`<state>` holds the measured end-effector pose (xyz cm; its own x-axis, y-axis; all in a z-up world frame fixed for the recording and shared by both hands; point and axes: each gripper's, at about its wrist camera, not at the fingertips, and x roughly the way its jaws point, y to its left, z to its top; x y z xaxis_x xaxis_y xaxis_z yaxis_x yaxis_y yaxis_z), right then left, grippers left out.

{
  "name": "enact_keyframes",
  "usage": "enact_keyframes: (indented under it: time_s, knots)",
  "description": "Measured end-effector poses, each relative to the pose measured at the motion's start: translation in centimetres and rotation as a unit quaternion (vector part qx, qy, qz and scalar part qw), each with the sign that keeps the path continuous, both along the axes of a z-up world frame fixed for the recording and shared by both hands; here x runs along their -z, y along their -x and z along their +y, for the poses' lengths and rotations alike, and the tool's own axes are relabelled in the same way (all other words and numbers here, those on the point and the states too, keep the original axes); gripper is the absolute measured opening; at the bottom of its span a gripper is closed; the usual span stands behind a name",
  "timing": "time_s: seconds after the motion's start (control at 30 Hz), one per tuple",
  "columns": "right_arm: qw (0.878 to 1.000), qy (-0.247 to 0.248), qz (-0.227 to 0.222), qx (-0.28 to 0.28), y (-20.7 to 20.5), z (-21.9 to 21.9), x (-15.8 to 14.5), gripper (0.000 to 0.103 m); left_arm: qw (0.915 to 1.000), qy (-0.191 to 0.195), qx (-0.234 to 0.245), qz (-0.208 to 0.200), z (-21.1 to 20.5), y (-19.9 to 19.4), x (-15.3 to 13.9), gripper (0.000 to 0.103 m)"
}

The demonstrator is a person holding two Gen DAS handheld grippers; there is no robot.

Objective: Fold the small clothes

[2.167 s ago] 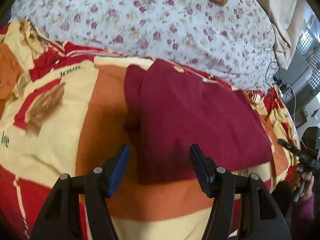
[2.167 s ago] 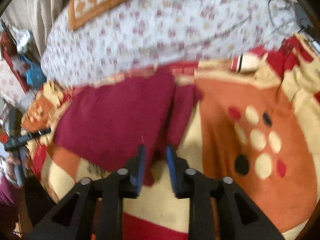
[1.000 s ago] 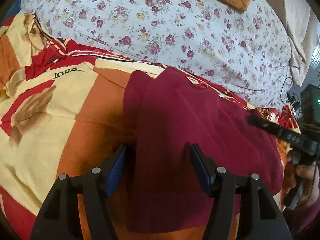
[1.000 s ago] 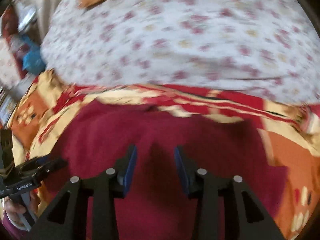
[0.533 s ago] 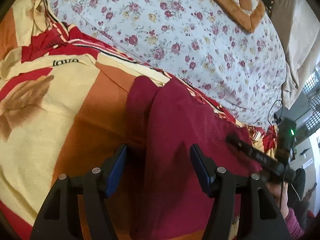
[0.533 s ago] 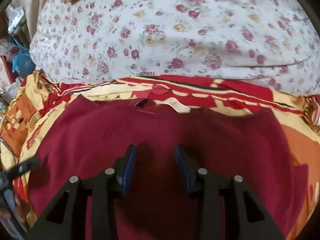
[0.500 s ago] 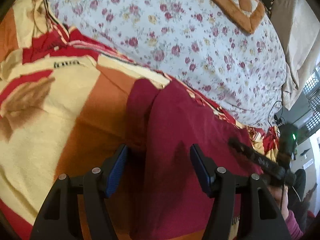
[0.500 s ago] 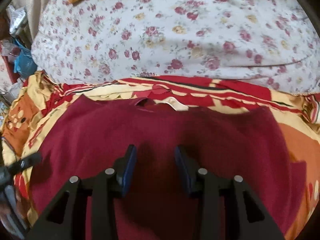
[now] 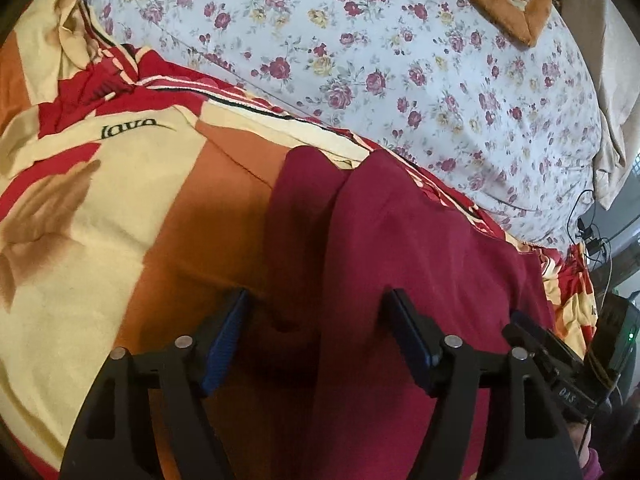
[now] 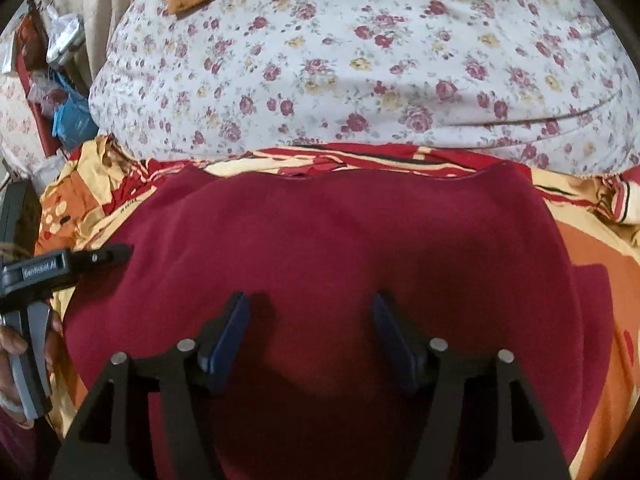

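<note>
A soft bedspread (image 9: 120, 208) in cream, orange and red blocks covers the bed, with a puffy white floral quilt (image 10: 360, 72) bulging at 12 o'clock. The maroon garment (image 10: 340, 248), smooth matte knit, lies flat on the bedspread, its far hem slightly wavy. In the left wrist view its edge stands up in 2 rounded lobes at 12 o'clock. The left gripper (image 9: 316, 332) hovers over that edge, blue pads (image 9: 224, 336) spread wide, gripping nothing. The right gripper (image 10: 308, 336) sits over the garment's middle, likewise spread and bare-handed.
</note>
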<state>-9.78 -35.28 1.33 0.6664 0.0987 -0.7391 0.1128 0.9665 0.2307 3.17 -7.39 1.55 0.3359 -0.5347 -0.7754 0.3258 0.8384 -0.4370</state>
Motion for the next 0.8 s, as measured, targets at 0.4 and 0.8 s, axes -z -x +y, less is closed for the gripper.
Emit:
enact_keyframes:
  time_s: [0.4,0.8]
  knots:
    - [0.999,-0.037,-0.009,-0.018,-0.1,-0.5,0.2,0.082,0.999,0.003,0.037,0.026,-0.6,-1.3,0.6,0.075]
    - [1.0,-0.016,0.013,-0.023,-0.6,0.1,-1.3,0.065,0.9939,0.072,0.062,0.055,-0.3,-1.2,0.1,0.014]
